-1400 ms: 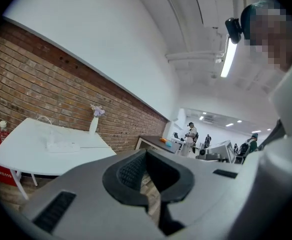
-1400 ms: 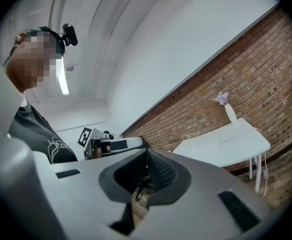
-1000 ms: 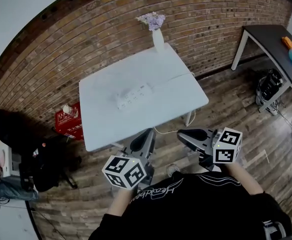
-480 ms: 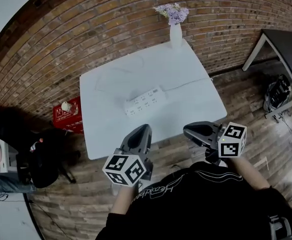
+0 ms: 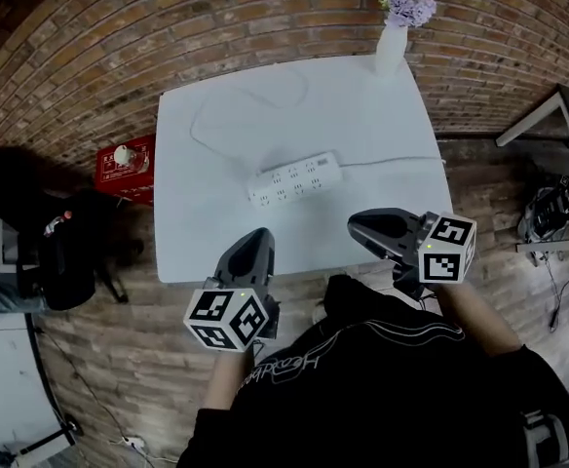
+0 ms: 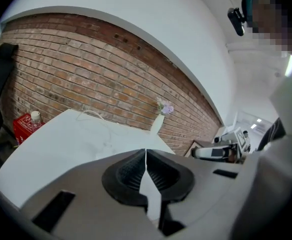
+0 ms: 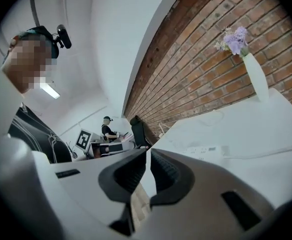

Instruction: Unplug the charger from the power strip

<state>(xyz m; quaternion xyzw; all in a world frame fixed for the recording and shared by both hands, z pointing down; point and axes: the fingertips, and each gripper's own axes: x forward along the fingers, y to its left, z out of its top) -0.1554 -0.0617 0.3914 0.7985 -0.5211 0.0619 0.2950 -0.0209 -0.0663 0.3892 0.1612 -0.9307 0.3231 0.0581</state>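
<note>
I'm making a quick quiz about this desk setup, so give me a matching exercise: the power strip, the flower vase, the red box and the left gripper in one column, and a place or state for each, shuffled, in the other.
Things:
1. power strip
2. vase
3. red box
4. left gripper

Places or states:
A. on the floor beside the table
B. at the table's far corner, by the brick wall
C. jaws together, nothing between them
D. lying mid-table

Pairs: 1-D, 2-B, 3-A, 4-C.

White multi-socket power strip (image 5: pixel 294 178) lying flat, diagonal; cord (image 5: pixel 394 161) trailing right.
</note>
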